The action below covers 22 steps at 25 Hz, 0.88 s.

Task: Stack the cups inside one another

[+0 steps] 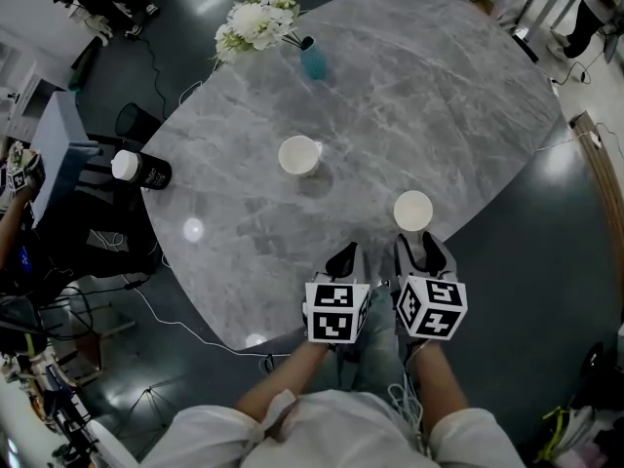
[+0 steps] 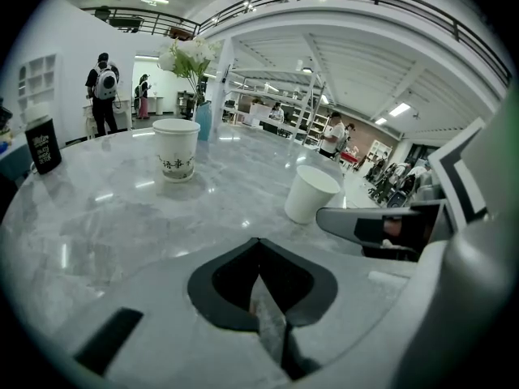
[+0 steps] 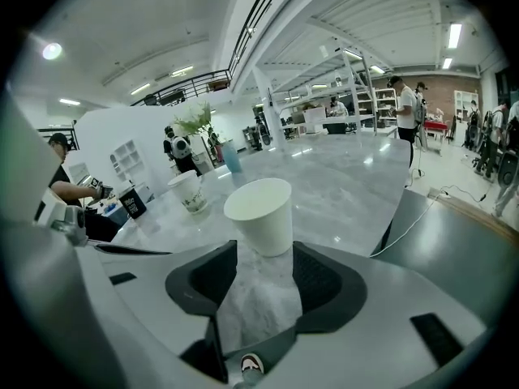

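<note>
A person's pale-sleeved forearms (image 1: 292, 398) hold two grey two-jaw grippers over the near edge of a grey marble-patterned rounded table (image 1: 439, 96). The left gripper (image 1: 343, 254) (image 2: 259, 245) has its jaws closed together, tips meeting, with nothing between them. The right gripper (image 1: 421, 244) (image 3: 265, 254) has its jaws well apart. A plain white paper cup (image 1: 412, 210) (image 3: 259, 215) (image 2: 310, 193) stands upright near that edge, just ahead of the right gripper's tips and in line with the gap. The pads do not press on it. A white paper cup with dark print (image 1: 298, 155) (image 2: 176, 148) (image 3: 189, 191) stands upright toward the table's middle, well apart from both grippers and from the plain cup.
</note>
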Available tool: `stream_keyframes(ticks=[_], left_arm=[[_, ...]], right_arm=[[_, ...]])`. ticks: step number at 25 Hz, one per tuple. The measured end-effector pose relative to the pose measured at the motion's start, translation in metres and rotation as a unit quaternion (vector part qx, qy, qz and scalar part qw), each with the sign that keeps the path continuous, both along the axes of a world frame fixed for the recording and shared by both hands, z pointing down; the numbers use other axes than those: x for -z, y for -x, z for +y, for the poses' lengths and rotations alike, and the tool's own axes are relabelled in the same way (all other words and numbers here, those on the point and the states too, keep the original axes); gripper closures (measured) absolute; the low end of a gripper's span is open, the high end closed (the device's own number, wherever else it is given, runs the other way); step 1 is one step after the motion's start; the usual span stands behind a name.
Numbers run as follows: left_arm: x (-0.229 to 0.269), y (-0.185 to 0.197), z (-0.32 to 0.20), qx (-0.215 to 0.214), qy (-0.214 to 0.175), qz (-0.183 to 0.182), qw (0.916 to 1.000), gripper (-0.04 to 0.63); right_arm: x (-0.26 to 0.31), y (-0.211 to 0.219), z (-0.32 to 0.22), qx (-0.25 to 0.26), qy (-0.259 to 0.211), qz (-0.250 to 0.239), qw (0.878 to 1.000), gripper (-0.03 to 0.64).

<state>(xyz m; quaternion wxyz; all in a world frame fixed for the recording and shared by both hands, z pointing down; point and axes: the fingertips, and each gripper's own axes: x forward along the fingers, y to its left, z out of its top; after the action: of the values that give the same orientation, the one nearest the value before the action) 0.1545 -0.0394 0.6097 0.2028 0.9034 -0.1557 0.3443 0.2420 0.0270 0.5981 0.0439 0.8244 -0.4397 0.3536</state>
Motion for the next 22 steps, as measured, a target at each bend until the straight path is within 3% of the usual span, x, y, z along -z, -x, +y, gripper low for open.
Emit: stream_keyframes(ticks=[13, 22], left_arm=[[-0.012, 0.004, -0.005, 0.013, 0.001, -0.017, 0.9998, 0.600], [-0.017, 0.006, -0.013, 0.026, 0.004, -0.020, 0.9994, 0.600]], right_arm=[[-0.013, -0.011, -0.019, 0.036, 0.026, 0.015, 0.999, 0.402], [-0.016, -0.017, -0.023, 0.031, 0.039, 0.032, 0.998, 0.403]])
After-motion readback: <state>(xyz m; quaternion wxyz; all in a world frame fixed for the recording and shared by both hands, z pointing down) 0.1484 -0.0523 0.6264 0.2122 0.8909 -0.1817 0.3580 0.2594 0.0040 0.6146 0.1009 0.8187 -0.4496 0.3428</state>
